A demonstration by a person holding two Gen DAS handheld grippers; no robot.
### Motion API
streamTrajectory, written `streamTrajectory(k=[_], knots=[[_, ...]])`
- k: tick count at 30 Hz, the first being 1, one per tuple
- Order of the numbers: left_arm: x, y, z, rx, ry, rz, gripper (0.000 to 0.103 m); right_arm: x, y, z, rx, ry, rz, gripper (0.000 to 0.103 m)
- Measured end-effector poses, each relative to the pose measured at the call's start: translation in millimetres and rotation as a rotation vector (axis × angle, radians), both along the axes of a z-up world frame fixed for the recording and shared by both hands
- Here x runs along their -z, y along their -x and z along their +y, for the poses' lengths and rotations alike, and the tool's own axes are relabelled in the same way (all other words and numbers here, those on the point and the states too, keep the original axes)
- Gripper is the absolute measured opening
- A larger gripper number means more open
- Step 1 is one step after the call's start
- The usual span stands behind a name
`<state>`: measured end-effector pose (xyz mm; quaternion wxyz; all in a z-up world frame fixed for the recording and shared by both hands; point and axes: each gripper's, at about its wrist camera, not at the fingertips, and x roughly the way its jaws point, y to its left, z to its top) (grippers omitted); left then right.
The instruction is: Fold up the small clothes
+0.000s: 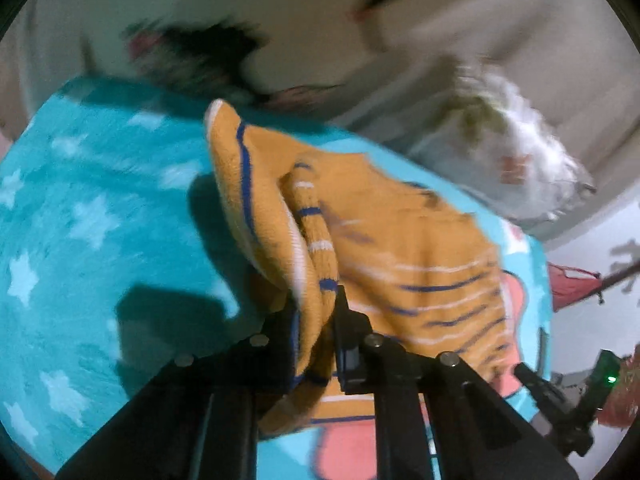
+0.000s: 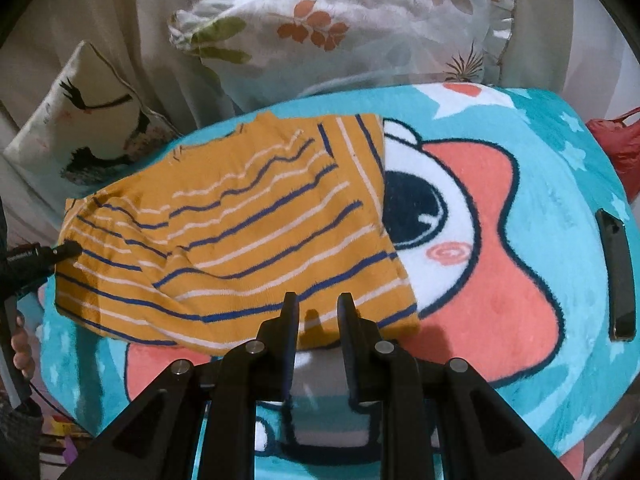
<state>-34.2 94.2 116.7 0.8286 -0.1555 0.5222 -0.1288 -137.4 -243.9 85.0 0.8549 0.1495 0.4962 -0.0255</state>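
The orange striped garment [image 2: 240, 232] lies on the cartoon blanket [image 2: 500, 240]. The left gripper [image 1: 316, 312] clamps a bunched edge; the right gripper [image 2: 318, 316] hovers, fingers slightly apart, empty. That thick bunch could slip free and spoil the fold.

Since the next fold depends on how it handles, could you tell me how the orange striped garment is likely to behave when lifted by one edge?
Probably floppy: the orange striped garment already drapes in loose folds from the left gripper, which is pinching it. It looks like thin, light knit, so it should lift easily. The fleecy blanket beneath may drag on it slightly.
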Motion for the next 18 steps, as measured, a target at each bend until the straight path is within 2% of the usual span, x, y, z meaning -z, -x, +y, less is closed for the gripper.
streamTrajectory(k=[2, 5, 6, 7, 9, 12, 15, 18], knots=[[-11.7, 1.7, -26.2, 0.036, 0.020, -0.024, 0.011, -2.2, 4.9, -9.7, 0.003, -0.025, -0.014, 0.022], [-26.6, -2.5, -84.2, 0.122, 0.089, -0.042, 0.000, -4.9, 13.7, -28.7, 0.020, -0.060, -0.030, 0.022], [-29.3, -4.5, -107.5, 0.167, 0.135, -0.040, 0.000, -6.1, 17.5, -35.2, 0.027, -0.069, -0.036, 0.022], [-30.7, -5.6, -134.6, 0.211, 0.148, -0.039, 0.000, -7.6, 22.5, -43.3, 0.039, -0.074, -0.042, 0.022], [-28.3, -4.7, -182.7, 0.289, 0.130, -0.047, 0.000, -8.4, 31.1, -58.0, 0.062, -0.072, -0.045, 0.022], [-11.6, 2.3, -244.6, 0.395, 0.125, -0.005, 0.000, -6.6, 42.4, -79.7, 0.093, -0.065, -0.034, 0.022], [-10.5, 20.1, -265.3, 0.430, 0.108, -0.014, 0.000, -8.6, 46.5, -90.8, 0.091, -0.060, -0.030, 0.022], [-18.8, 36.4, -250.1, 0.418, 0.077, -0.037, 0.002, -14.3, 39.8, -88.5, 0.054, -0.061, -0.048, 0.022]])
